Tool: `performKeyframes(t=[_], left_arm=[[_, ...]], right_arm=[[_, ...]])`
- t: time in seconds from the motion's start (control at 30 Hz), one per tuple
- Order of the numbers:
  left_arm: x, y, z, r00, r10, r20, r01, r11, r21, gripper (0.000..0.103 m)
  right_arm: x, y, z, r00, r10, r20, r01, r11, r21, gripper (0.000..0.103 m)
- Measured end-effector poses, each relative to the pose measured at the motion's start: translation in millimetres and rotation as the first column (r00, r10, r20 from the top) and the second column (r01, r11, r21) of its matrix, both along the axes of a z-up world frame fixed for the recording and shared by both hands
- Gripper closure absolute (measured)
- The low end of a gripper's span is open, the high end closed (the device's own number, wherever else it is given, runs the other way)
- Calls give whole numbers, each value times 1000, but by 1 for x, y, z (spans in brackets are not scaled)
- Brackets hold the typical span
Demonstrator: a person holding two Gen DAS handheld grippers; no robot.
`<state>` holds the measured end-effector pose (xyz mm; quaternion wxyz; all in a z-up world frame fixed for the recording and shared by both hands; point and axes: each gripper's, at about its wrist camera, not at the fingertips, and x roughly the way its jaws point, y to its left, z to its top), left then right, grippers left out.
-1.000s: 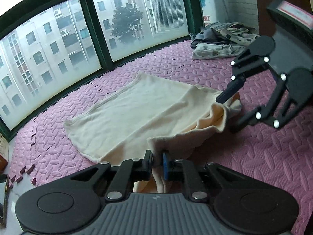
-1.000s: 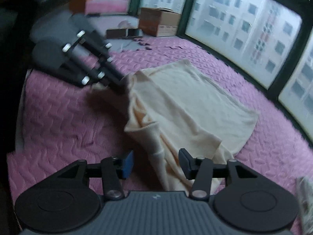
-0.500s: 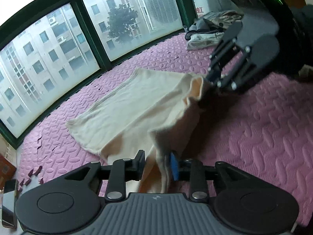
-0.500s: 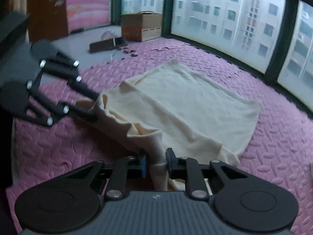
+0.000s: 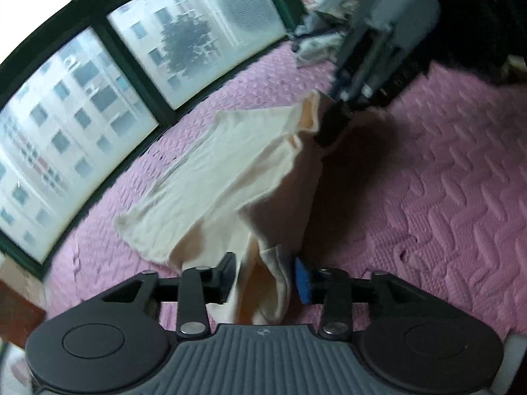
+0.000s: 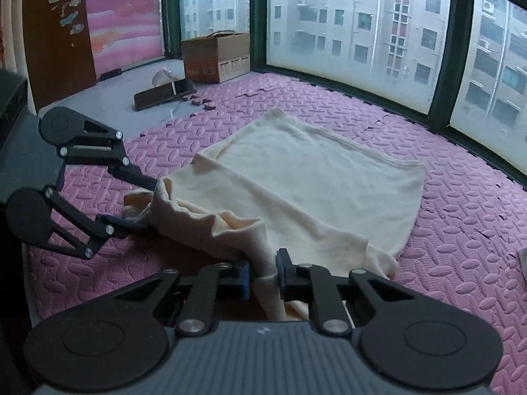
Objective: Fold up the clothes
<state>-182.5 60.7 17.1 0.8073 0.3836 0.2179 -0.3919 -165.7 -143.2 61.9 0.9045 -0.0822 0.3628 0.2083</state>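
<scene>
Left gripper [image 5: 265, 278] pinching a bunched corner of the cream garment [image 5: 230, 161], pink foam mat [image 5: 428, 181], blurred right gripper [image 5: 332, 128] at the far edge

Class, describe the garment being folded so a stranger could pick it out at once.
Start at the pink foam mat under the big windows. Spread across its middle lies the cream garment, its near edge lifted. Unlike the rumpled grey clothes pile in the corner, it is pale, plain and mostly flat.

Counted: one cream knit garment [image 6: 296, 177], spread at centre; two black two-finger grippers, left [image 6: 154, 202] at 9 o'clock, right [image 6: 262, 275] at 6; one brown cardboard box [image 6: 215, 56] at 11; one heap of grey-beige clothes [image 5: 324, 38] at 1.
</scene>
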Motion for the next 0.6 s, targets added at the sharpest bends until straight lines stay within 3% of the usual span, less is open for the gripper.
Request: performKeyframes(t=[0.1,0.17,0.4,0.6], left_arm=[[0,-1,-1,1000,4,-10,-4,1000,2,89],[-1,2,2,1000,24,-9,-24,1000,-13,92],[-25,27,28,997,30,-67,-35,996,-79,93],[-80,52,50,988,-26,-150,14,996,-83,93]], right_arm=[[-3,1,2,1000,-16,7,16,1000,2,90],[-7,2,4,1000,-23,14,23,1000,4,90],[-39,11,18,999,17,36,-17,1000,1,91],[-91,28,36,997,80,-1,-80,997,2,91]])
